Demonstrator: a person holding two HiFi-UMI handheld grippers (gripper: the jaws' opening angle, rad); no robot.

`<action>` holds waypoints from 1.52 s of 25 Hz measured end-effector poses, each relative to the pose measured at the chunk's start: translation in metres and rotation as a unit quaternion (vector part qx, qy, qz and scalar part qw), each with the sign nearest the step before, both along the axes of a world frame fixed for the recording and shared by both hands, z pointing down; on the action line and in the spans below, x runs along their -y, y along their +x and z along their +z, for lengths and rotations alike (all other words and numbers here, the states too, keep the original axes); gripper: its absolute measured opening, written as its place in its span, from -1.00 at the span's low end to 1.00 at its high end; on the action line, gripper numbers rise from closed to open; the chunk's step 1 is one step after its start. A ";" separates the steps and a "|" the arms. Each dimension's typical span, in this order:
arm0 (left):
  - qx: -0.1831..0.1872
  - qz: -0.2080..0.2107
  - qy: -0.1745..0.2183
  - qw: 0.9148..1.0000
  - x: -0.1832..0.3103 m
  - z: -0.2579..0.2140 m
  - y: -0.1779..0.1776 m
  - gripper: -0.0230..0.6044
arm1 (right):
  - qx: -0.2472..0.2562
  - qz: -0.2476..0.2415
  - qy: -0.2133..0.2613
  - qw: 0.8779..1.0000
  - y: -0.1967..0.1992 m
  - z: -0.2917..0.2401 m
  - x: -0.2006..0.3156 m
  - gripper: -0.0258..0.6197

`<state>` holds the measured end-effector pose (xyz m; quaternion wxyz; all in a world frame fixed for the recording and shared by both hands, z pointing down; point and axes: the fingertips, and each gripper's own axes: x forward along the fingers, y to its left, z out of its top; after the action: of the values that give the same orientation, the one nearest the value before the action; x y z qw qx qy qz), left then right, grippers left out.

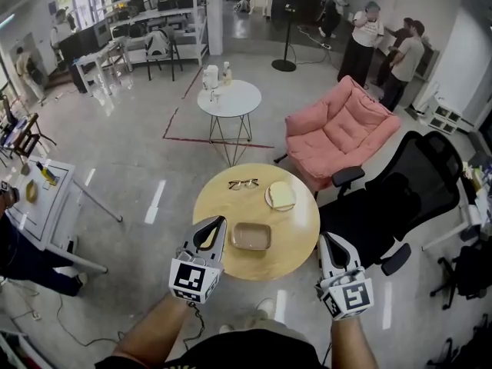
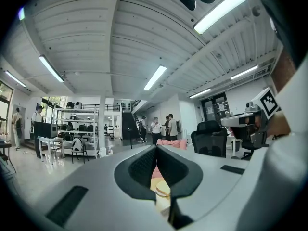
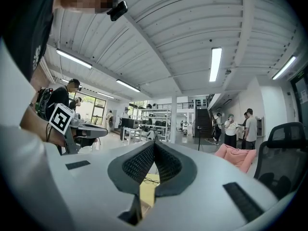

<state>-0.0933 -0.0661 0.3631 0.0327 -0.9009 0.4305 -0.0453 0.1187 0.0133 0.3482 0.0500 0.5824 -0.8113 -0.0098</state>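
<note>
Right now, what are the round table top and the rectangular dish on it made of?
Round table top: probably light wood or laminate, matte, pale yellow; grain not discernible. Rectangular dish: brown, smooth, slight sheen, plastic or glazed ceramic; cannot tell which.

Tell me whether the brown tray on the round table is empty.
Empty: the head view shows the tray bare inside, nothing in it.

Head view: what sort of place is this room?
Probably an open workshop or lab office: shelves of gear, an office chair, a pink sofa and people standing about.
</note>
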 end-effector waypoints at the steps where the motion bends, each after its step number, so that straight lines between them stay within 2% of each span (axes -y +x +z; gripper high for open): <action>1: 0.002 0.000 -0.002 1.000 0.004 0.002 0.003 -0.88 | 0.002 0.000 -0.001 1.000 0.003 0.001 0.004 -0.88; 9: 0.015 -0.017 0.004 1.000 0.027 -0.005 0.022 -0.88 | 0.017 -0.017 -0.004 1.000 0.024 0.002 0.033 -0.88; 13: 0.023 -0.041 -0.003 0.999 0.041 -0.003 0.026 -0.88 | 0.022 -0.035 -0.007 0.999 0.033 0.004 0.049 -0.88; 21: 0.015 -0.077 -0.013 0.997 0.048 0.004 0.045 -0.88 | 0.026 -0.066 -0.010 0.997 0.063 0.010 0.073 -0.88; 30: 0.018 -0.108 -0.010 0.994 0.053 0.004 0.045 -0.88 | 0.037 -0.093 -0.010 0.995 0.072 0.011 0.089 -0.88; 38: 0.015 -0.121 -0.044 0.992 0.059 0.033 0.036 -0.88 | 0.036 -0.105 -0.035 0.993 0.070 0.032 0.105 -0.88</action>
<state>-0.0570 -0.1252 0.3962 -0.0068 -0.8420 0.5333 -0.0811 0.1890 -0.0921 0.3802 0.0398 0.4921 -0.8689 0.0345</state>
